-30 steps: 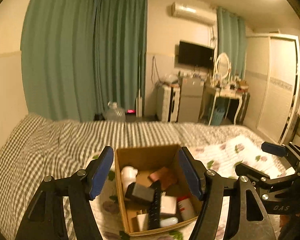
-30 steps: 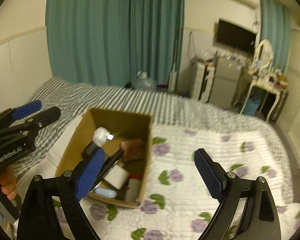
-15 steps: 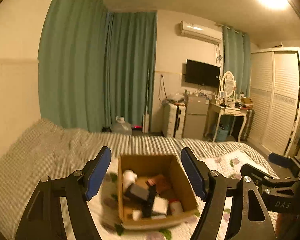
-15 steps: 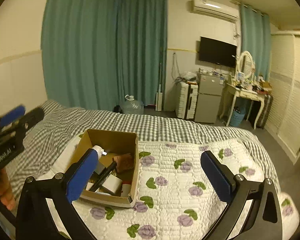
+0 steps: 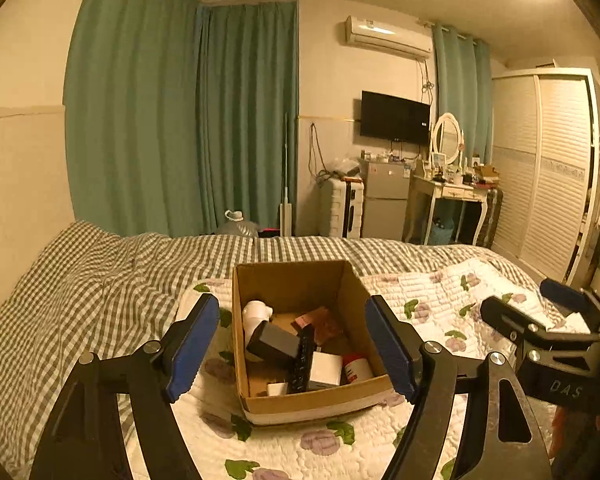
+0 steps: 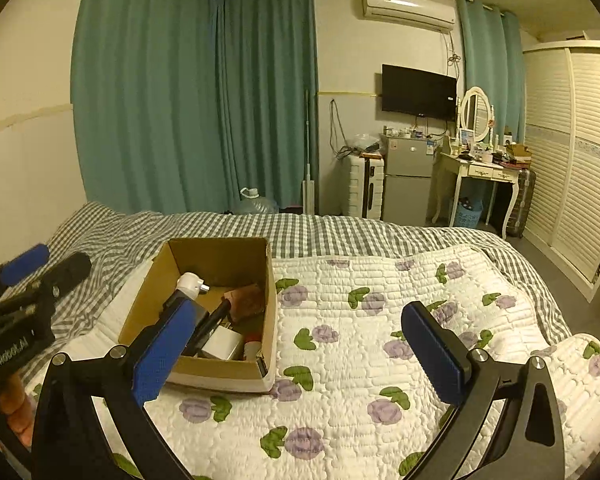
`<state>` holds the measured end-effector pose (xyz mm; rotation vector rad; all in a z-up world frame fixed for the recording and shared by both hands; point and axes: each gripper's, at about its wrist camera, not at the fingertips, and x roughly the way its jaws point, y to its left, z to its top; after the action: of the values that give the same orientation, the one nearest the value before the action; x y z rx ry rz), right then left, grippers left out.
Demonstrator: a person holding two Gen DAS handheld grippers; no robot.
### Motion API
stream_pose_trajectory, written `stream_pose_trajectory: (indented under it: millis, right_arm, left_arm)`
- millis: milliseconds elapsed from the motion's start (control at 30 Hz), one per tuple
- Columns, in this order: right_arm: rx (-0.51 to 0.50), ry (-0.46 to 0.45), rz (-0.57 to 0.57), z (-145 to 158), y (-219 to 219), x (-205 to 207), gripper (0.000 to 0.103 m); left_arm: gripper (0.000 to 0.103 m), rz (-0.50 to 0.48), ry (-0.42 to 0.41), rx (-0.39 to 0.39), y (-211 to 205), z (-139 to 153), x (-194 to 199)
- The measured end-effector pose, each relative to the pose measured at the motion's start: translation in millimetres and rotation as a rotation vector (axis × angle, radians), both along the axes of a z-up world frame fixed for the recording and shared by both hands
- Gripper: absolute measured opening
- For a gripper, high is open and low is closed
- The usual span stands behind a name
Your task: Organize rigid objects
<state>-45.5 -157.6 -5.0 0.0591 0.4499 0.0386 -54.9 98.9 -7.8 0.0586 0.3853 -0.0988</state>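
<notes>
My left claw [image 5: 292,344] has just been opening, empty, framing the brown cardboard box [image 5: 300,404] of jumbled items. My right claw [image 6: 300,350] (spread wide, empty) hangs over the quilted floral bed [image 6: 400,304]. A blind reach could snag the box wall.

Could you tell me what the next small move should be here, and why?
Probably ease the left hand-held gripper forward and down into the open brown cardboard box: its jaws, just opening, are empty and frame the box, where a black rectangular block lies on top of the clutter.

teal curtains [image 6: 196,92], wall tv [image 6: 419,91], ac unit [image 6: 408,7], small fridge [image 6: 408,178], white louvred wardrobe [image 6: 572,152], gingham bed [image 6: 340,232].
</notes>
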Motion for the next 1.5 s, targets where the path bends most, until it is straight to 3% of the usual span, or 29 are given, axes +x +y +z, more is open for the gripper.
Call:
stream_pose_trajectory:
  millis: [367, 1500]
  right_arm:
    - [-0.007, -0.005, -0.017, 0, 6, 3, 0.103]
    - [-0.039, 0.024, -0.021, -4, 12, 9, 0.103]
  left_arm:
    - [0.078, -0.004, 0.030, -0.033, 9, -3, 2]
    - [0.078, -0.018, 0.057, -0.012, 8, -8, 5]
